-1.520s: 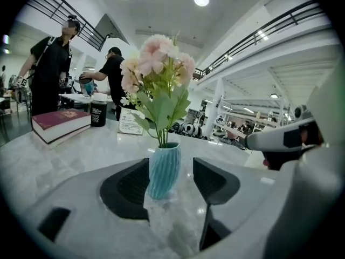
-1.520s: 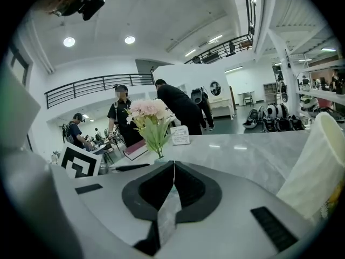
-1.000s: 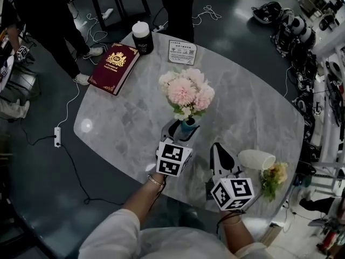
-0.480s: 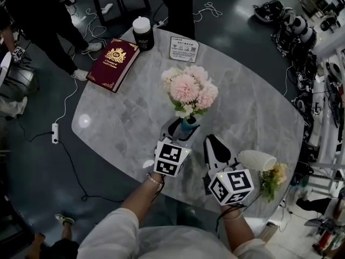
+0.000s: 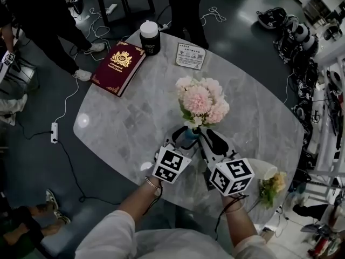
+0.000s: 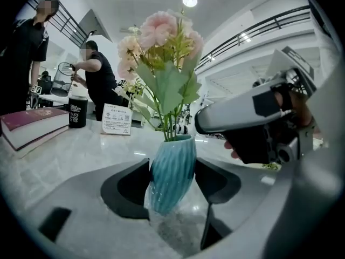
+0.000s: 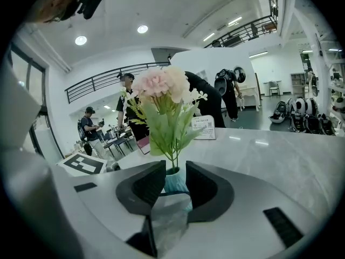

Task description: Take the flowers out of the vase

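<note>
A blue ribbed vase (image 5: 188, 137) stands on the grey marble table (image 5: 124, 128) and holds a bunch of pink flowers (image 5: 204, 100) with green leaves. My left gripper (image 5: 182, 136) is shut on the vase (image 6: 171, 171), its pads pressing both sides. My right gripper (image 5: 208, 135) sits close on the vase's right. Its jaws have just been opening and stand open. In the right gripper view the green stems (image 7: 173, 158) and vase mouth (image 7: 174, 177) show in the gap just beyond the tips, untouched by the pads.
A red book (image 5: 117, 68), a black cup with a white lid (image 5: 150, 36) and a printed card (image 5: 190, 56) lie at the table's far side. A white vase (image 5: 262, 169) with yellow flowers (image 5: 272, 185) lies near the right edge. People stand beyond the table.
My right gripper has moved left and forward, from beside the white vase up to the blue vase, and its jaws have parted. The left gripper stays on the vase.
</note>
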Demonstrator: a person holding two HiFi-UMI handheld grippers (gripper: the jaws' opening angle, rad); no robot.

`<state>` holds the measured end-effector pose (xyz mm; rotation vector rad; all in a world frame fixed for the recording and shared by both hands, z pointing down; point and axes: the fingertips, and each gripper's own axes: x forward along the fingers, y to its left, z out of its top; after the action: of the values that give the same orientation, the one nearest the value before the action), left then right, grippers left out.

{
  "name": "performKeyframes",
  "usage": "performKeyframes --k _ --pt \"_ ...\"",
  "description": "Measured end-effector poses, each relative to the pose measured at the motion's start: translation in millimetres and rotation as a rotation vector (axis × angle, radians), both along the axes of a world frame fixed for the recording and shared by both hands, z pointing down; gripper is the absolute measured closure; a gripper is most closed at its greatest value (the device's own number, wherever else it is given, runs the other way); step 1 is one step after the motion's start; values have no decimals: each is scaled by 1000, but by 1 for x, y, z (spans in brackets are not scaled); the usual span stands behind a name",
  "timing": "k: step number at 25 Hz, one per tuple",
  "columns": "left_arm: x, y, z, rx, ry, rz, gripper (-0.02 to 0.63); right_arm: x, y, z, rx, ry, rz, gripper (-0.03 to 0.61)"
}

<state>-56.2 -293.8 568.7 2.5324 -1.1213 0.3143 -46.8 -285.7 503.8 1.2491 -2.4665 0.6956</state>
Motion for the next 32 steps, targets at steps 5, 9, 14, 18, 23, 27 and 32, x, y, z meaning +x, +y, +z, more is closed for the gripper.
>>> performKeyframes --k 5,9,14,18,23,27,32 --pt "-1 0 0 5 10 23 342 -12 -9 10 -27 0 -36 486" --pt "0 0 -1 11 2 49 342 -17 -19 11 -37 7 -62 476" --pt "0 1 0 10 7 54 342 -25 -28 11 -45 3 -99 472" --pt "-1 0 -1 5 16 51 342 -32 -31 12 -64 -48 -104 472" --pt "-2 0 -1 3 23 49 344 -36 -33 11 -48 -81 -109 482" --pt "-1 0 -2 7 16 52 345 -35 -33 8 -21 -89 -113 512" --pt "1 2 -1 17 -3 66 344 -31 -36 -2 27 -94 -107 530"
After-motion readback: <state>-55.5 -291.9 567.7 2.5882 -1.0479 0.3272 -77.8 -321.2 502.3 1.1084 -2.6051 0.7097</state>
